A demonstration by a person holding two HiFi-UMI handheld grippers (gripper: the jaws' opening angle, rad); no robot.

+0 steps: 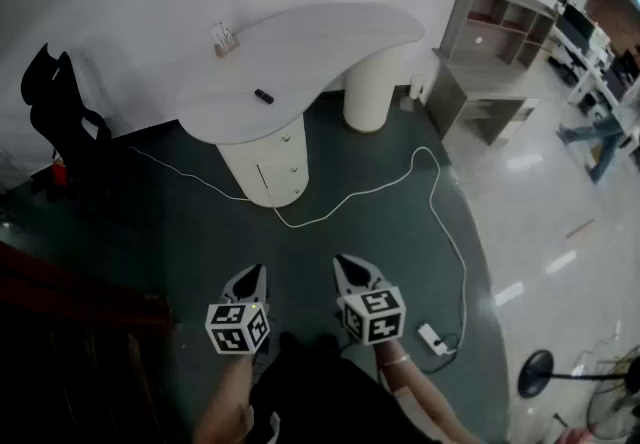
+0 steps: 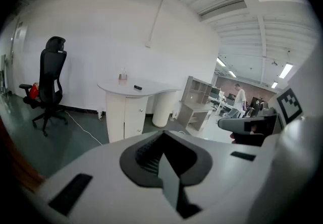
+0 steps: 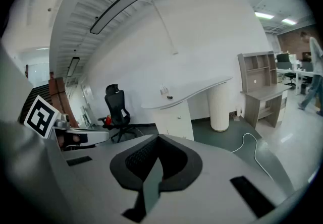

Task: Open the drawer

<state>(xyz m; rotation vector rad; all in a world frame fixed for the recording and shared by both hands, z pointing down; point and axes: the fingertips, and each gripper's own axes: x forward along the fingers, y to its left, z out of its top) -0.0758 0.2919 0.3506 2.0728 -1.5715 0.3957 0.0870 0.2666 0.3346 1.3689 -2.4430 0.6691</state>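
Observation:
A white curved desk [image 1: 300, 47] stands far ahead on a rounded pedestal whose drawers [image 1: 290, 160] are closed, each with a small knob. The pedestal also shows in the left gripper view as the drawer unit [image 2: 132, 116] and in the right gripper view as the drawer unit [image 3: 177, 117], both distant. My left gripper [image 1: 248, 282] and right gripper [image 1: 350, 270] hover side by side over the dark floor, well short of the desk. Both are shut with nothing between the jaws, seen up close on the left gripper [image 2: 162, 136] and the right gripper [image 3: 154, 140].
A white cable [image 1: 400, 182] snakes across the floor to a power strip [image 1: 432, 337]. A black office chair [image 1: 60, 102] stands at the left. At the right stand a grey shelf desk [image 1: 490, 72] and a fan base [image 1: 540, 372]. A small black object [image 1: 263, 96] lies on the desk.

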